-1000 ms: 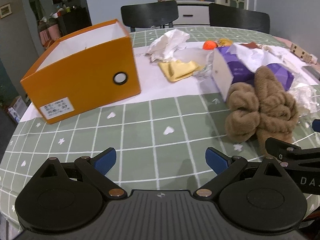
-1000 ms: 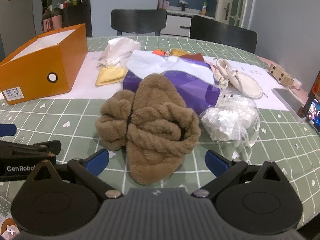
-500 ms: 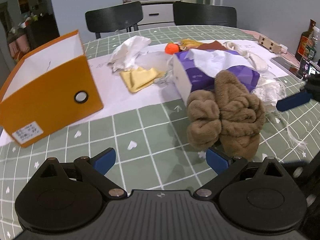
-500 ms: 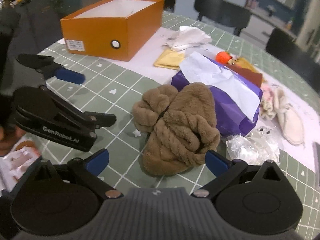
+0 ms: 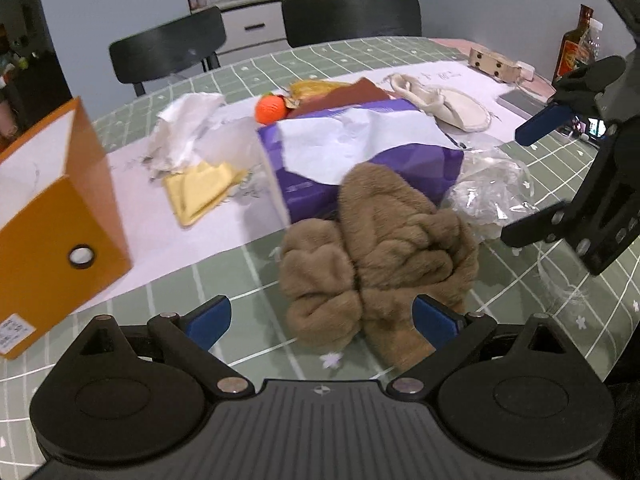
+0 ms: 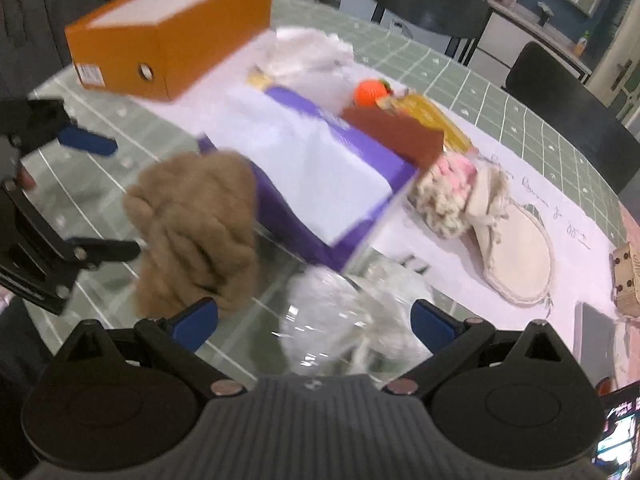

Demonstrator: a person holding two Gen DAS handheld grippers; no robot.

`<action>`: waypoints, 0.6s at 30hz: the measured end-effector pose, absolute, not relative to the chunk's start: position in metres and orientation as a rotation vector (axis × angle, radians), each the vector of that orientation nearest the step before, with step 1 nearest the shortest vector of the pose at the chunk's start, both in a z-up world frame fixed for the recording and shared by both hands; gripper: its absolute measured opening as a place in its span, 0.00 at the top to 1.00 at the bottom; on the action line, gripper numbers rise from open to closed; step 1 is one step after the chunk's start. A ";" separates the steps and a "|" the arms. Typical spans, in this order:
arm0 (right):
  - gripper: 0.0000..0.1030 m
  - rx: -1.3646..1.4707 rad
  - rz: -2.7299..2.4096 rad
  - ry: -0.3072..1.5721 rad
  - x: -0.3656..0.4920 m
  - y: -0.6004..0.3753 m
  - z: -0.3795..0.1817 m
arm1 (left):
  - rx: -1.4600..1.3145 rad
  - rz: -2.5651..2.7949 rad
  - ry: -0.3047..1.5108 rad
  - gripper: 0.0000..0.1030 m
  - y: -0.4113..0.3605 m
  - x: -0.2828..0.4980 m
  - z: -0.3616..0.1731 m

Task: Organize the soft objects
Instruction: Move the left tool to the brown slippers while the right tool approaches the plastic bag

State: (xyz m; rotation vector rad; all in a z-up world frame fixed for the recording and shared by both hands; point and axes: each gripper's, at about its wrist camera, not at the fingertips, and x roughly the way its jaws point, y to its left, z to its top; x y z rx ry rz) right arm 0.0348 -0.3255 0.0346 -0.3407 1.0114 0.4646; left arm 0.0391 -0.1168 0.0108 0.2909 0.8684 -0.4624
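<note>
A brown fluffy slipper pair (image 5: 376, 256) lies on the green checked tablecloth against a purple tissue box (image 5: 360, 160); it also shows in the right wrist view (image 6: 196, 228). My left gripper (image 5: 320, 320) is open and empty, its fingertips on either side of the near end of the slippers. My right gripper (image 6: 314, 320) is open and empty over a crumpled clear plastic bag (image 6: 352, 316). It also shows at the right of the left wrist view (image 5: 532, 184). An open orange box (image 6: 168, 28) stands at the far left.
A cream slipper (image 6: 512, 256), a pink-and-cream fluffy item (image 6: 448, 188), an orange ball (image 6: 370, 92), a yellow cloth (image 5: 200, 192), white crumpled tissue (image 5: 184, 136) and a brown cloth (image 6: 396, 136) lie around the tissue box. Black chairs (image 5: 168, 52) stand behind the table. A bottle (image 5: 576, 52) stands far right.
My left gripper has swung right and closer, so the brown slippers now sit between its fingertips. My right gripper has moved right, from over the slippers to over the plastic bag.
</note>
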 end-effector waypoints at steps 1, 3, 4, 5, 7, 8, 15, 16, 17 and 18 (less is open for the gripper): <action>0.02 -0.363 0.469 1.020 0.037 -0.326 0.030 | 0.285 -0.473 0.878 0.00 -0.119 0.040 0.010; 0.02 -0.410 0.473 1.036 0.040 -0.328 0.022 | 0.279 -0.491 0.889 0.00 -0.124 0.042 0.008; 0.02 -0.422 0.471 1.038 0.041 -0.329 0.019 | 0.280 -0.494 0.889 0.00 -0.127 0.043 0.007; 0.02 -0.422 0.467 1.037 0.043 -0.331 0.018 | 0.284 -0.493 0.889 0.00 -0.129 0.044 0.006; 0.02 -0.397 0.461 1.041 0.046 -0.337 0.016 | 0.289 -0.490 0.892 0.00 -0.132 0.046 0.004; 0.02 -0.382 0.460 1.040 0.047 -0.339 0.016 | 0.290 -0.488 0.894 0.00 -0.133 0.047 0.002; 0.02 -0.211 0.462 1.033 0.055 -0.354 0.016 | 0.205 -0.490 0.921 0.00 -0.130 0.056 -0.007; 0.02 -0.173 0.442 1.042 0.056 -0.356 0.017 | 0.193 -0.496 0.924 0.00 -0.129 0.057 -0.009; 0.02 -0.137 0.430 1.036 0.058 -0.359 0.019 | 0.182 -0.506 0.931 0.00 -0.129 0.059 -0.011; 0.02 -0.103 0.414 1.031 0.061 -0.361 0.020 | 0.170 -0.514 0.940 0.00 -0.129 0.061 -0.012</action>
